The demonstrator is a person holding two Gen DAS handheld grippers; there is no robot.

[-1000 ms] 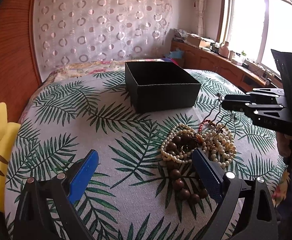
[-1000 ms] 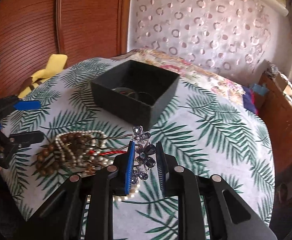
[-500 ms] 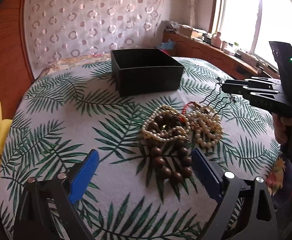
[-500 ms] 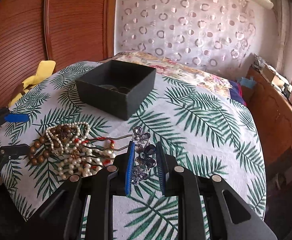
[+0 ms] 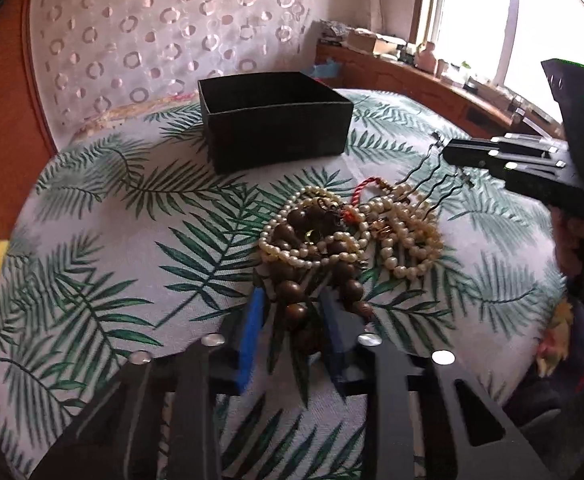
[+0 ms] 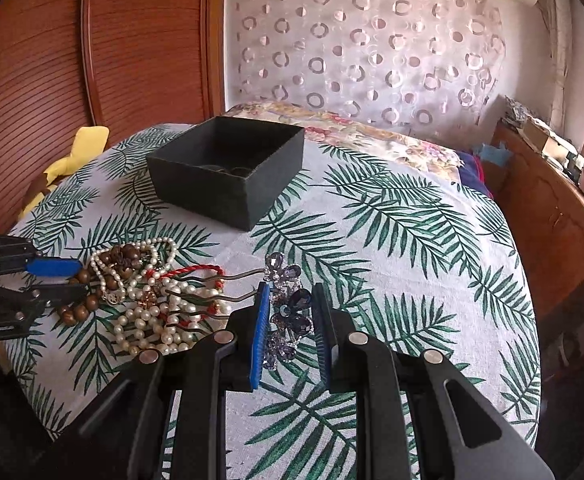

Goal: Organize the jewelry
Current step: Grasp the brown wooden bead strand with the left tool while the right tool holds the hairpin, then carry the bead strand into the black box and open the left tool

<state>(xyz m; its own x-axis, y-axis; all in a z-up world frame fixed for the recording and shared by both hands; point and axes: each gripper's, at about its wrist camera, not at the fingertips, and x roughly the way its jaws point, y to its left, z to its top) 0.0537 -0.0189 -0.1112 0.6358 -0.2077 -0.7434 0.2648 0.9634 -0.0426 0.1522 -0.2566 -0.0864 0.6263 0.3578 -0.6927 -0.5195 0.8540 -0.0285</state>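
A tangled pile of jewelry lies on the leaf-print cloth: a brown wooden bead bracelet [image 5: 296, 300], pearl strands [image 5: 404, 232] and a red cord [image 5: 366, 188]. My left gripper [image 5: 292, 320] is shut on the near end of the brown bracelet; it also shows in the right wrist view [image 6: 65, 278]. My right gripper [image 6: 290, 312] is shut on a purple crystal flower hair comb [image 6: 289, 312], whose wavy prongs [image 6: 211, 300] reach over the pearls. The right gripper also shows in the left wrist view [image 5: 452, 156]. An open black box [image 5: 275, 128] stands behind the pile, with some rings inside [image 6: 227, 170].
The round table's edge [image 6: 528, 320] drops off at right. A yellow cushion [image 6: 71, 156] lies at the far left beside a wooden wall. A wooden sideboard [image 6: 552, 216] with clutter runs under the window at right.
My left gripper moved forward and closed from wide open onto the brown bead bracelet. My right gripper kept its hold on the hair comb, drawn back from the pile.
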